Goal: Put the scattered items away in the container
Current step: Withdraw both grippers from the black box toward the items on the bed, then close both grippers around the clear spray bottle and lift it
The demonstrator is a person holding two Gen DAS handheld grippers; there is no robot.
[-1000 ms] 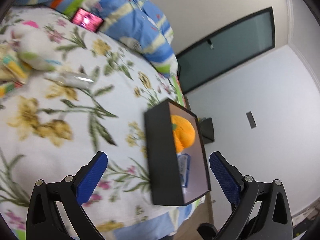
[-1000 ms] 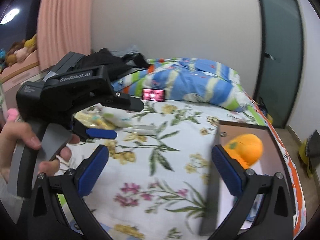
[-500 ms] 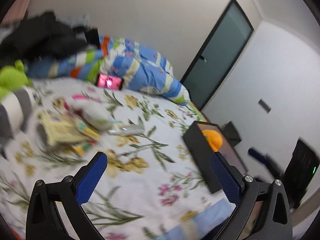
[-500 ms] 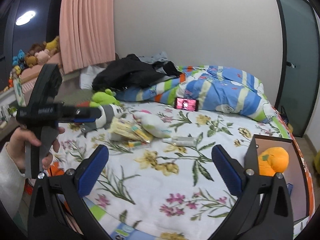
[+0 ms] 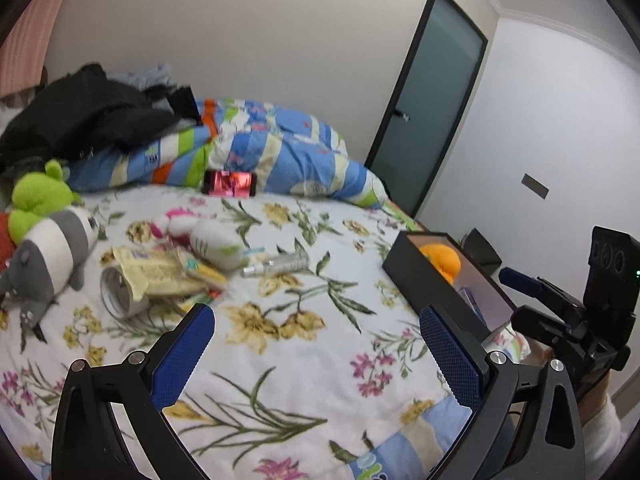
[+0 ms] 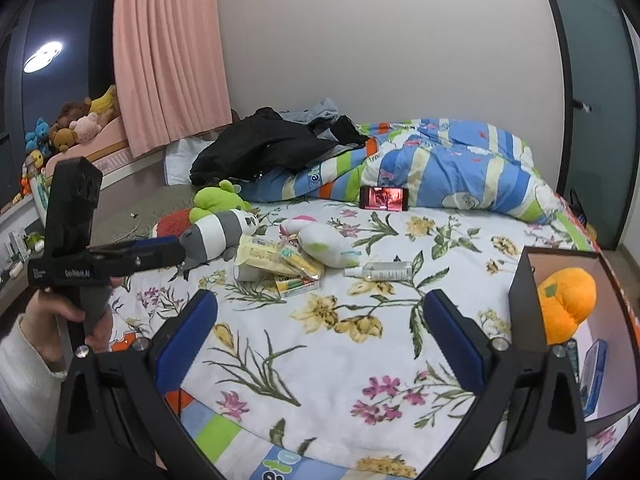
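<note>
A black box (image 5: pixel 436 296) (image 6: pixel 523 300) stands at the bed's right edge with an orange plush (image 5: pixel 442 260) (image 6: pixel 566 304) inside. Mid-bed lies a loose cluster: a clear spray bottle (image 5: pixel 280 265) (image 6: pixel 380 270), a white-and-pink plush (image 5: pixel 212 240) (image 6: pixel 324 240), yellow snack packets (image 5: pixel 160 276) (image 6: pixel 276 260) and a grey striped plush (image 5: pixel 48 252) (image 6: pixel 218 232). My left gripper (image 5: pixel 316 320) is open and empty above the near part of the bed. My right gripper (image 6: pixel 320 304) is likewise open and empty, with the box just right of it.
A lit phone (image 5: pixel 229 184) (image 6: pixel 383 199) leans on a striped duvet (image 6: pixel 448 164) at the back, beside dark clothes (image 6: pixel 272 144). A green plush (image 6: pixel 216 200) lies at the left. A hand (image 6: pixel 60 316) holds the left gripper's handle. A dark door (image 5: pixel 424 112) stands beyond the bed.
Both grippers have drawn back from the box. The left one swung away from it to face the whole bed. Both stayed open and empty.
</note>
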